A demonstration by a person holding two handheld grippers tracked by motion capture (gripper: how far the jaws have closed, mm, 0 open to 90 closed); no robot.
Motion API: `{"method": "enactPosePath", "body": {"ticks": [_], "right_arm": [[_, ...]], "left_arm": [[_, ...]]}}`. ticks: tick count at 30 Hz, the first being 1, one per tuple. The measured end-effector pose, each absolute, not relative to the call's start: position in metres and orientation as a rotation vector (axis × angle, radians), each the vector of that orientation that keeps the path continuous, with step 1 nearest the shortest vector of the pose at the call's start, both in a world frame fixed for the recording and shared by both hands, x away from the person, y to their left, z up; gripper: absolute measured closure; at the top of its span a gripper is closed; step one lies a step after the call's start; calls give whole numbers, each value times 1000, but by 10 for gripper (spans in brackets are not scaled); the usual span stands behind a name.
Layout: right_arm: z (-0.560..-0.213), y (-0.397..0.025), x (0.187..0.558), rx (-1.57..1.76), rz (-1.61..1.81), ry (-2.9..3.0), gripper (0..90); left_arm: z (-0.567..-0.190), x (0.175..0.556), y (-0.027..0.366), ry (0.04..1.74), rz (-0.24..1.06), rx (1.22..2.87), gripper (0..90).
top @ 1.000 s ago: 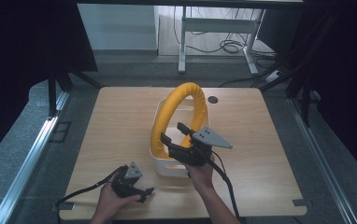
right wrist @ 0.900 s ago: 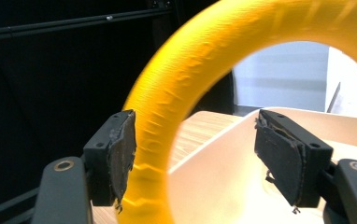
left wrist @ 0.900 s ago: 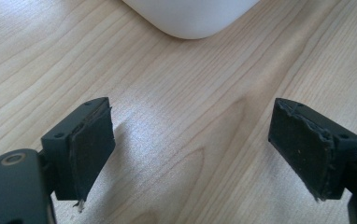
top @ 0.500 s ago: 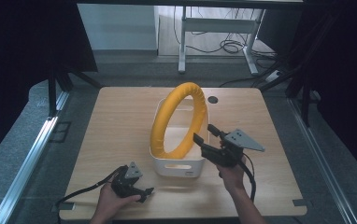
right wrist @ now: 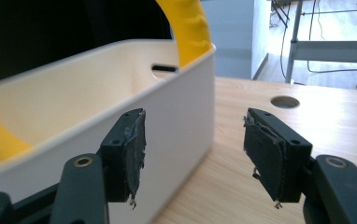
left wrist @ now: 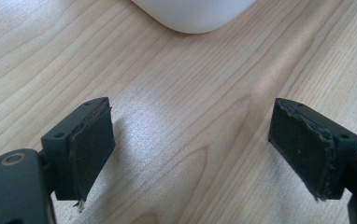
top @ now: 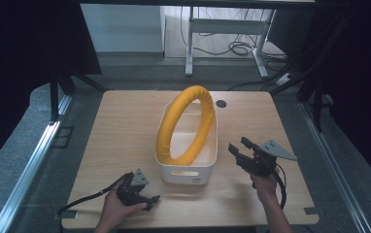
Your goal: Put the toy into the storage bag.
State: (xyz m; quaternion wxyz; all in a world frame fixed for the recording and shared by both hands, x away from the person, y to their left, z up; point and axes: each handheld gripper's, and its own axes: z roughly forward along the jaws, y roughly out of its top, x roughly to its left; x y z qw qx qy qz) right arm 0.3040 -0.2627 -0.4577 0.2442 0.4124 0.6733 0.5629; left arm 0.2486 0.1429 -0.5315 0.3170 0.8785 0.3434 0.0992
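A yellow ring [top: 186,125] stands upright and leaning inside a white bin [top: 189,169] at the table's middle. In the right gripper view the ring [right wrist: 188,25] rises past the bin wall [right wrist: 176,107]. My right gripper [top: 240,149] is open and empty, held just right of the bin, apart from it. Its jaws [right wrist: 190,154] stand wide beside the bin's corner. My left gripper [top: 150,200] rests low at the front left, open and empty. Between its jaws [left wrist: 190,149] lies bare wood, with the bin's base [left wrist: 195,14] farther off.
The wooden table [top: 120,131] has a round cable hole [top: 221,103] at the back right. Black cables trail from both grippers. A metal desk frame [top: 222,43] and floor cables lie beyond the table's far edge.
My right gripper has let go of the yellow ring and drawn back to the right of the bin. The ring now leans in the bin by itself. The left gripper has stayed put.
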Motion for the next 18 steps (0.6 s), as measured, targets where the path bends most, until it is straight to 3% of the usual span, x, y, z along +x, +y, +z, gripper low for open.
{"method": "enactPosePath", "body": {"ticks": [18], "right_arm": [[-476,-277,307,1146,1479,1894,406]], "left_arm": [[-531,248,144,895,273,2319,145]]}}
